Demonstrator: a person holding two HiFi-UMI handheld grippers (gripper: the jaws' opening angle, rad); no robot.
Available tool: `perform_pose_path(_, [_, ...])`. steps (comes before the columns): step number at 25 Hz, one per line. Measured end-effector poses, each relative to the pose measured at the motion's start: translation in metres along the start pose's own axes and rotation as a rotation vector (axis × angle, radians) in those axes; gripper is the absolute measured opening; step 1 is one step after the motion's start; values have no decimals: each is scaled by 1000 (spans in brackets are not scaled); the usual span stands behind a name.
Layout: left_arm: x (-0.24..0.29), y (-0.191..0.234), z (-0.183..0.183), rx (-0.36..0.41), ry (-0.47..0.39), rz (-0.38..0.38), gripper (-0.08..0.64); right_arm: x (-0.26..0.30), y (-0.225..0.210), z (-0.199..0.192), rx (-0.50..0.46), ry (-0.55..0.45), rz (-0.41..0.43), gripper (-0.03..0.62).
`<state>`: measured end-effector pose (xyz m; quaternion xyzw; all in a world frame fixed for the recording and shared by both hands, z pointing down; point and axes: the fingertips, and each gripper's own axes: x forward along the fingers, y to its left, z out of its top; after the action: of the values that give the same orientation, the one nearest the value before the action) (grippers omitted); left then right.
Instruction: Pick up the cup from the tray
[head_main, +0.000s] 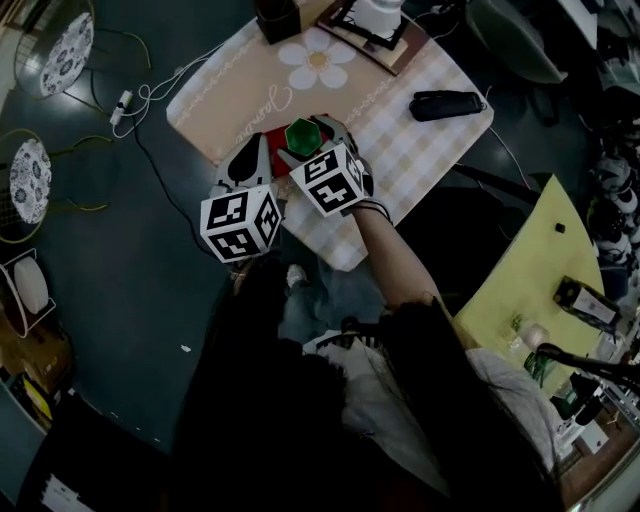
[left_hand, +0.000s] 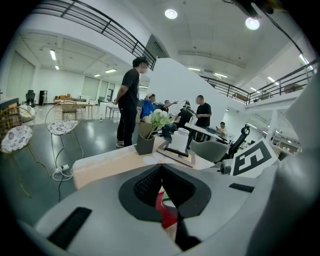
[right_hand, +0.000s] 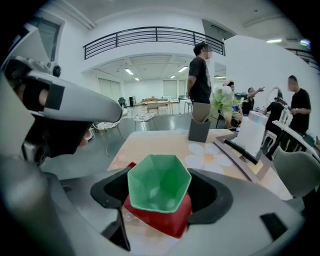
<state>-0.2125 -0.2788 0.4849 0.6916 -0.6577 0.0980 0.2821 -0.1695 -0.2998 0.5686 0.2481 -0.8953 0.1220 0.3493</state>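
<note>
One green cup (right_hand: 159, 181) between right gripper (right_hand: 160, 192) fingers (right_hand: 208, 199)

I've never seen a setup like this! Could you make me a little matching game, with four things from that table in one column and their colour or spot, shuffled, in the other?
Column one
1. cup
2. tray
3. oblong case
4. daisy print

Column two
A. black, lying alone on the tablecloth
B. white petals, yellow centre
C. green, standing on the tray
D. red, under the cup

Pairs: 1-C, 2-D, 3-A, 4-B
</note>
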Motion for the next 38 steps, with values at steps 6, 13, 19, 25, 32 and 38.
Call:
perform_pose_path(6, [19,-43,-2,27,8,-80,9,-39,-54,-29,83,8,-109,353])
perform_pose_path(13, [41,-85,-17,45,62,-154,9,-69,-100,-67,168,35,-193,353])
perform_pose_path(19, [58,-110,-21,68,80,-198,9,-70,-115,-93,205,63,-197,352])
perform_pose_path(25, [65,-113,-23,62,91,-208,9,-63,-116,-106,206,58,-204,353])
perform_pose_path(32, [63,-112,-25,64,100,-203,9,-61,-115,-110,212,57,-184,354])
perform_pose_path(38, [53,-112,-23,53,68,-224,9,-83,-114,-92,243,-22,-152,402])
